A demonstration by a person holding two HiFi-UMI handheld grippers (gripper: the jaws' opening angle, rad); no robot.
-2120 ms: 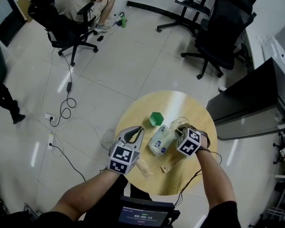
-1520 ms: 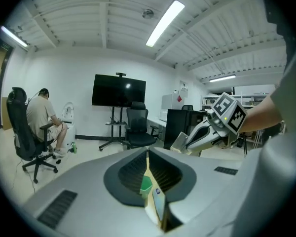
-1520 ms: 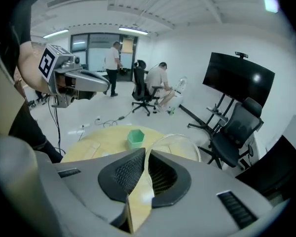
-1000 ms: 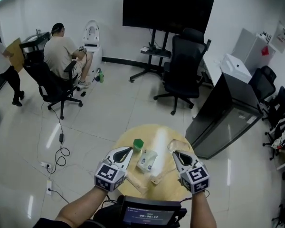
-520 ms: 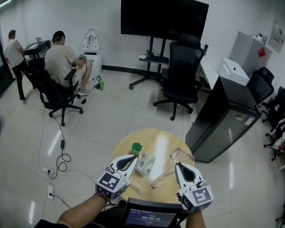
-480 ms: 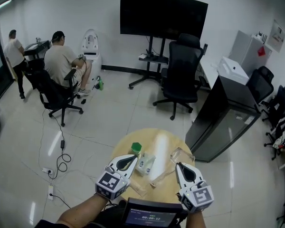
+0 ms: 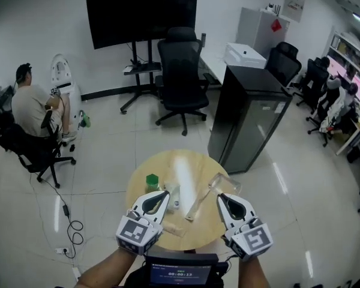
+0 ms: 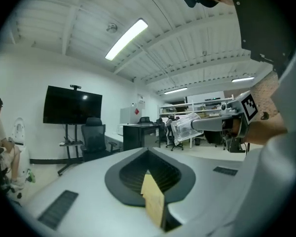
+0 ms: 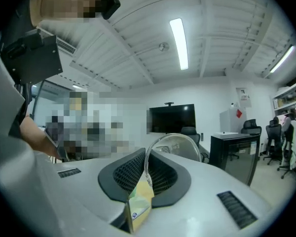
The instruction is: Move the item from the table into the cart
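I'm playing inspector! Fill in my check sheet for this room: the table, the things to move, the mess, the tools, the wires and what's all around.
Surface: round wooden table, right in front of the person.
Job's things: clear plastic pack held by the right tool; green item and white pouch on the table; no cart seen.
Clutter: pale strip and tan stick lying on the table.
Grippers: left tool shut on a thin tan piece; right tool shut on the clear plastic pack.
Cables: loose cable on the floor, left of the table.
Surroundings: black chair, dark screen, black cabinet, seated person.
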